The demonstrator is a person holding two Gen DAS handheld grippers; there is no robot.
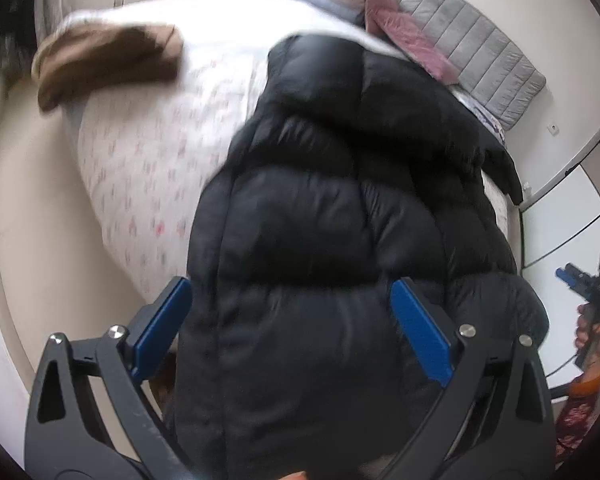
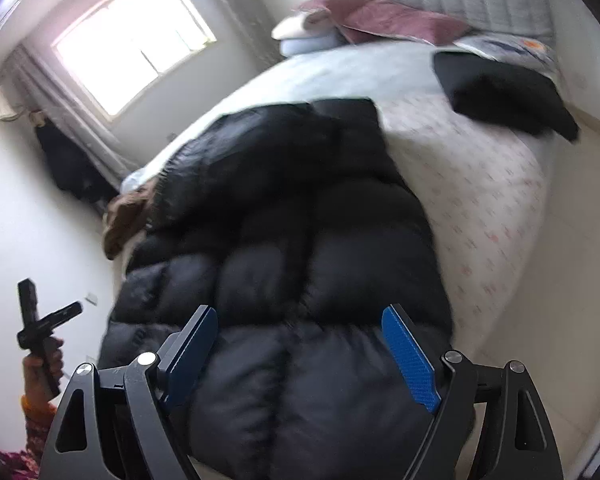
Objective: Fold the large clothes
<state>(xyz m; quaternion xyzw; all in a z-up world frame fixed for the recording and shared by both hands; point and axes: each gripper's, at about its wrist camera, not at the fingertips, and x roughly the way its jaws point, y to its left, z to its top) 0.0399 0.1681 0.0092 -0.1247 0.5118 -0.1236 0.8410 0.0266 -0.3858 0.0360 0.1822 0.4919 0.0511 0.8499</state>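
A big black puffer jacket [image 1: 340, 216] lies lengthwise on the bed, its near end hanging over the bed's foot; it also fills the right wrist view [image 2: 300, 232]. My left gripper [image 1: 290, 292] is open, its blue pads [image 1: 164, 328] spread wide above the jacket's near end, holding nothing. My right gripper [image 2: 298, 320] is open too, pads [image 2: 410, 360] wide apart over the same end. Each gripper shows in the other's view, held in a hand beside the bed: the right one in the left wrist view [image 1: 596, 288], the left one in the right wrist view [image 2: 40, 332].
The bed [image 1: 148, 152] has a pale patterned sheet. A brown garment [image 1: 104, 60] lies on its left corner. Folded clothes and a pink blanket [image 1: 396, 28] sit by the grey headboard [image 1: 488, 44]. A folded black garment [image 2: 500, 88] lies on the bed's right side. A window [image 2: 132, 40] is behind.
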